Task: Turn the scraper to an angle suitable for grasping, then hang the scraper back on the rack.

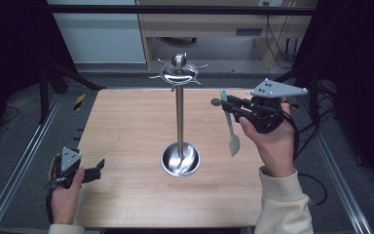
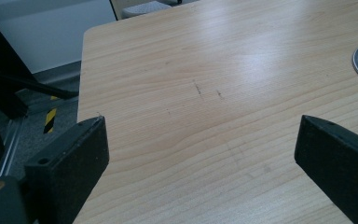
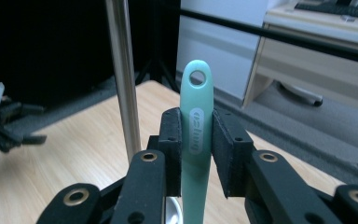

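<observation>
A mint-green utensil (image 1: 230, 127) with a hole in its handle end hangs upright above the right half of the table, pale blade down. My right gripper (image 1: 226, 105) is shut on its handle, and in the right gripper view both pads (image 3: 172, 140) press the handle (image 3: 196, 116) just below the hole. A steel stand (image 1: 179, 117) with a ring of hooks (image 1: 178, 73) at its top rises from a round base dish (image 1: 180, 159) at the table's middle, left of the utensil. My left gripper (image 1: 99, 167) rests open at the front left edge, with bare wood between its jaws (image 2: 200, 154).
The wooden table (image 1: 126, 126) has open surface on both sides of the stand. The stand's pole (image 3: 123, 79) is close by on the left in the right gripper view, with the left gripper (image 3: 4, 126) farther off. Dark frame rails and cables surround the table.
</observation>
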`<state>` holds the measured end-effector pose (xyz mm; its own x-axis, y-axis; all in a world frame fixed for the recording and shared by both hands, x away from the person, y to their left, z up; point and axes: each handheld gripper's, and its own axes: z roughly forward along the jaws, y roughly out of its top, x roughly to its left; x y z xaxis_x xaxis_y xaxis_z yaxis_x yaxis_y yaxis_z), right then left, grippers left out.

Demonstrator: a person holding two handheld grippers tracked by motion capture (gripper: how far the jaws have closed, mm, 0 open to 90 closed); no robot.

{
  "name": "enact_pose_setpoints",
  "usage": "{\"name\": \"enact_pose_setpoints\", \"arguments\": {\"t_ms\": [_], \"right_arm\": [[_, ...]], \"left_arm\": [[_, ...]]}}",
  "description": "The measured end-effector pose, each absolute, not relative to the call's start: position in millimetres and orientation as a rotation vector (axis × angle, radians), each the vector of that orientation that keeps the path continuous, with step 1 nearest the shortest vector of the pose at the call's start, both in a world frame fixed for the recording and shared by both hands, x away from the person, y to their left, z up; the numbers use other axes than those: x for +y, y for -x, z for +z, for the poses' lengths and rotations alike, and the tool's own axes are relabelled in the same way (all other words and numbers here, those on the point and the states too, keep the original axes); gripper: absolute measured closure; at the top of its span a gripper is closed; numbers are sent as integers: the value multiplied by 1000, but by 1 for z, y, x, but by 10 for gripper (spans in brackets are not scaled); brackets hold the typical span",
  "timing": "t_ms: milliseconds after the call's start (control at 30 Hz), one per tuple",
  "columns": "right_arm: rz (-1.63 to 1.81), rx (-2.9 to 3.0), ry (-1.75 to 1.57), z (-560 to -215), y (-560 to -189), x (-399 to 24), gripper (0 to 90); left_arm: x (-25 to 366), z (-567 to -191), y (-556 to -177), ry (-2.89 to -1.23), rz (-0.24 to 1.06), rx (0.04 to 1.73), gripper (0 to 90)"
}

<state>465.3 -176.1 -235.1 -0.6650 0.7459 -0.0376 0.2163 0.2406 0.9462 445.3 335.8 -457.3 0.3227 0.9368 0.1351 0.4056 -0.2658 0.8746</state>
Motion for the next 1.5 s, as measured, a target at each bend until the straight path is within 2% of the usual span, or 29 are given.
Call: {"name": "enact_pose_setpoints", "arguments": {"t_ms": [1500], "right_arm": [[1646,1933,-739,-220,-448,-149,743]], "left_arm": [[334,-458,-445,-1844,874,1181,26]]}}
